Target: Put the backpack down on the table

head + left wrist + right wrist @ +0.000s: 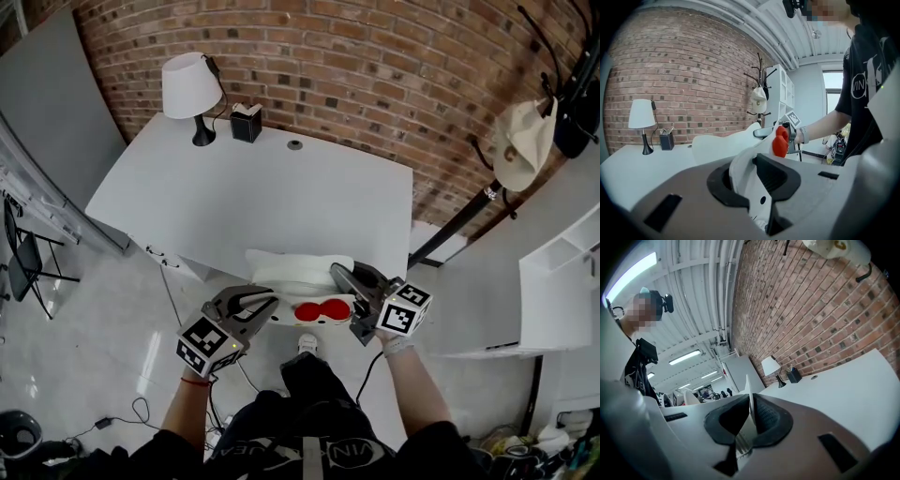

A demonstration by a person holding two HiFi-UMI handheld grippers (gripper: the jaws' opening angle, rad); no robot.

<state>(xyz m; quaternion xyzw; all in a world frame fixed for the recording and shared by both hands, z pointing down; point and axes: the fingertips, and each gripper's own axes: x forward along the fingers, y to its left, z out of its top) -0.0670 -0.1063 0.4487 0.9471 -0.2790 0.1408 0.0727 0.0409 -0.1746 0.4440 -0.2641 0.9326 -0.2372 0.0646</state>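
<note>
A white backpack [298,272] with two red round patches [321,310] hangs in the air between both grippers, just off the near edge of the white table [253,197]. My left gripper [266,302] is shut on the backpack's left side; in the left gripper view its jaws [752,180] pinch thick white material, with the red patches [780,140] beyond. On the opposite side my right gripper [339,279] is shut on the backpack; its own view shows a thin white edge [750,401] pressed between its pads.
A white lamp [191,89] and a black box [246,123] stand at the table's far edge against the brick wall. A coat stand with a hat [525,141] rises at the right, next to white shelves [558,291]. Cables lie on the floor [122,412].
</note>
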